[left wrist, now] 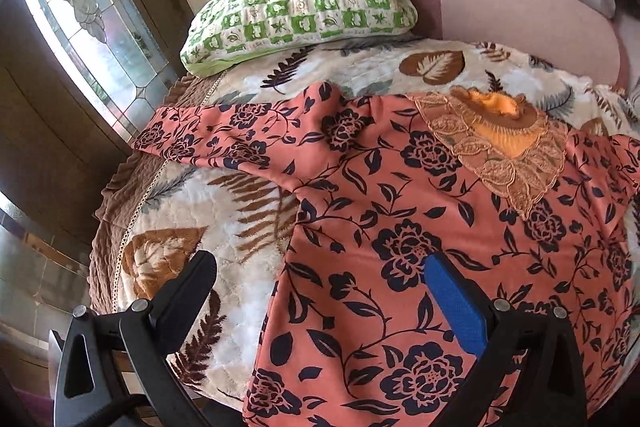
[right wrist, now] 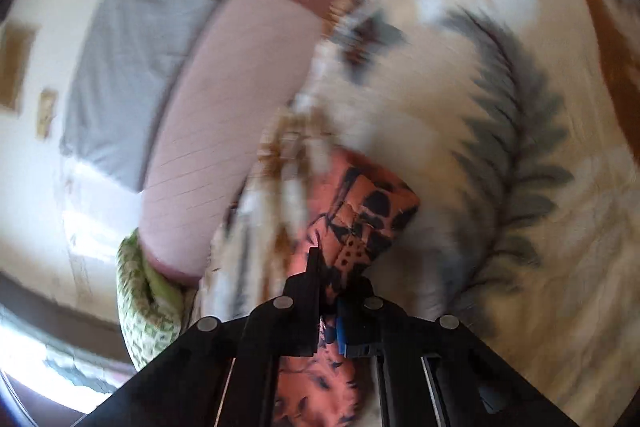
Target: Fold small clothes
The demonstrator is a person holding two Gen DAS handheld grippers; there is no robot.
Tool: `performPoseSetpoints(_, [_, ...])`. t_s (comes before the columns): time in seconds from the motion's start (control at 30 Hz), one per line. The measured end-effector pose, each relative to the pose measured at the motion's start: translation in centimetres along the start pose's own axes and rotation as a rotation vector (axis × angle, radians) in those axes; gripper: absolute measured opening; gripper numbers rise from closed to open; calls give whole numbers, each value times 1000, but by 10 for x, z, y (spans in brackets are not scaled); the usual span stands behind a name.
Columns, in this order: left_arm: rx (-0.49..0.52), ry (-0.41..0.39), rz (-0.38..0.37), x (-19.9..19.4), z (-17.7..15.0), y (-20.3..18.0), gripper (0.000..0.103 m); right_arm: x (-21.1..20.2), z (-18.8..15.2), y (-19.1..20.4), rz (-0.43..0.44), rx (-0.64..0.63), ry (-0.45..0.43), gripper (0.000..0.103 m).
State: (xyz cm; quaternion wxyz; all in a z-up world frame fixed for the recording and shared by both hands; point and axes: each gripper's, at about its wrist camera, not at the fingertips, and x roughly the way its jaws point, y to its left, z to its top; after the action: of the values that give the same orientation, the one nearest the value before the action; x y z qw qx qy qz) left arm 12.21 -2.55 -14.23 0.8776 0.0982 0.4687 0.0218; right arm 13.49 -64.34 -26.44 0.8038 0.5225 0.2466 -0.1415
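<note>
A small orange top [left wrist: 400, 227] with dark blue flowers and a lace collar lies spread flat on a leaf-patterned blanket [left wrist: 224, 211], one sleeve stretched out to the left. My left gripper [left wrist: 320, 275] is open and empty, hovering over the top's left side edge. In the blurred right wrist view, my right gripper [right wrist: 329, 291] is shut on a bunched part of the same top [right wrist: 360, 211], which looks like a sleeve end, held over the blanket [right wrist: 520, 107].
A green checked pillow [left wrist: 304, 3] lies at the blanket's far end, with a pink bolster [left wrist: 520, 11] beside it. A window [left wrist: 80, 39] and the bed edge are on the left. The right wrist view shows the bolster [right wrist: 216, 131] and pillow [right wrist: 144, 307].
</note>
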Motion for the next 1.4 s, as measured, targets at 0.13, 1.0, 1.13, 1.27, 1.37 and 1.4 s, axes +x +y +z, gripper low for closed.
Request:
performPoseSetpoints(0.13, [-46, -26, -24, -6, -7, 24, 103, -24, -23, 73, 126, -109, -3, 6])
performPoseSetpoints(1.0, [-219, -107, -18, -4, -21, 128, 103, 58, -371, 271, 341, -569, 573, 73])
performPoseSetpoints(1.13, [-182, -79, -107, 27, 9, 91, 103, 36, -315, 234, 248, -515, 434, 73])
performPoseSetpoints(1.27, [-165, -20, -185, 66, 30, 46, 103, 25, -263, 189, 145, -459, 375, 72])
performPoseSetpoints(1.37, [-122, 9, -155, 99, 37, 11, 101, 25, -242, 158, 75, -442, 341, 72])
performPoseSetpoints(1.4, [-101, 39, -133, 115, 38, -1, 100, 28, -236, 146, 47, -434, 333, 72])
